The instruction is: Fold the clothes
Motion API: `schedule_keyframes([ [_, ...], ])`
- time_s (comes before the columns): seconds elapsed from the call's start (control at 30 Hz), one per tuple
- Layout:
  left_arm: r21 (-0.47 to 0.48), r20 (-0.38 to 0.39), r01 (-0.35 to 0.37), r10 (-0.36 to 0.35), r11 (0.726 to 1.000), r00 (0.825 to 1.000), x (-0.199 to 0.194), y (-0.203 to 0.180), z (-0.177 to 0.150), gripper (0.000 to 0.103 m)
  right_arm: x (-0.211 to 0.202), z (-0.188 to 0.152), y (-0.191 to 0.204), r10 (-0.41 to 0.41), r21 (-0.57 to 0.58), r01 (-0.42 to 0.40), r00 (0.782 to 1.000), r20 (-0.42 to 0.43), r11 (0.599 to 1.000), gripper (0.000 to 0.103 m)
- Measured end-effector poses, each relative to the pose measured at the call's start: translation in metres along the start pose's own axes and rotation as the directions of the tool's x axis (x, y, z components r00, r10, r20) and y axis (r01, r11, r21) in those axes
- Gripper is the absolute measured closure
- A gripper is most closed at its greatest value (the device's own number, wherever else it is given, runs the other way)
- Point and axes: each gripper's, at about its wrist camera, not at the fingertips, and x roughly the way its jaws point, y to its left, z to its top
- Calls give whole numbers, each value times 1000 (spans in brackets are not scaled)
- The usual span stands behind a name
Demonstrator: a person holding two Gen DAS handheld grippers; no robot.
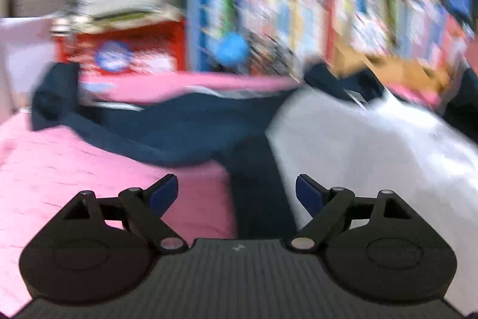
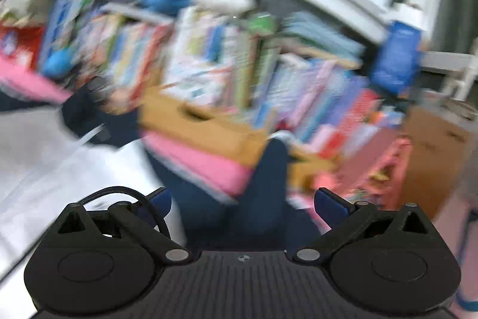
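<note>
Navy garment (image 1: 191, 136) sprawls across pink bedding (image 1: 74, 169), white cloth (image 1: 373, 157) touching it. Left gripper (image 1: 237, 195) wide open, empty, over the navy. Right gripper (image 2: 242, 204) likewise wide, empty. Blurred bookshelf (image 2: 239, 65) behind.

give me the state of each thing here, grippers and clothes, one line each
left gripper: open, holding nothing
right gripper: open, holding nothing
navy garment: spread unfolded on the pink bedcover, not gripped
white garment: lying loose, partly over the navy garment
cardboard box: open at the top; contents too blurred to tell
</note>
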Motion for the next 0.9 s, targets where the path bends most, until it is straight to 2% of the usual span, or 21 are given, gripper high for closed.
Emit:
schedule_keyframes([
  [0.07,-54,23,-129,130,990,991,6,27,17,5,7,-4,27,39,-44,-40,999,-24,998,0],
  [0.1,-74,30,-201,204,977,979,12,41,26,3,7,-5,38,59,-63,-60,998,-29,996,0],
  [0.17,-53,32,-342,344,938,939,34,62,45,3,8,-6,62,97,-101,-100,995,-40,990,0],
  [0.27,3,43,-513,512,858,858,72,91,79,3,6,-5,89,133,-161,-138,990,-39,977,0],
  [0.3,-8,48,-522,522,853,852,81,99,91,4,5,-5,98,145,-181,-150,989,-40,972,0],
  [0.37,-41,62,-524,525,851,849,95,113,113,0,4,-7,107,136,-209,-144,989,-52,967,0],
  [0.43,-34,-70,-502,499,864,864,137,125,131,0,5,-7,111,130,-217,-140,990,-62,966,0],
  [0.47,-30,-143,-490,481,871,865,159,130,140,5,6,-6,111,130,-212,-140,990,-64,967,0],
  [0.5,-27,-216,-477,461,879,861,181,135,149,42,8,-5,110,126,-206,-138,990,-68,969,0],
  [0.53,-15,-275,-460,438,888,856,198,137,153,90,11,-4,109,123,-199,-135,990,-72,971,0],
  [0.57,-59,-257,-440,412,896,874,196,140,159,97,12,-4,108,118,-195,-131,990,-77,972,0],
  [0.63,-172,-179,-390,361,904,915,183,147,172,97,12,-3,108,114,-193,-127,990,-79,973,0],
  [0.67,-208,-52,-332,329,920,943,160,147,176,97,12,-3,108,113,-194,-127,990,-80,973,0],
  [0.7,-231,96,-263,290,937,952,134,146,180,97,12,-4,109,110,-195,-124,991,-79,973,0],
  [0.73,-242,243,-190,249,952,938,108,145,183,96,12,-4,109,108,-197,-122,991,-79,973,0],
  [0.8,-251,361,-170,256,953,897,72,146,180,90,11,-4,110,103,-203,-116,992,-76,972,0],
  [0.83,-253,336,-205,285,945,898,67,148,179,90,11,-4,111,101,-205,-114,992,-76,972,0],
  [0.9,-243,183,-313,361,918,914,81,154,172,88,11,-3,111,100,-206,-113,992,-75,972,0],
])
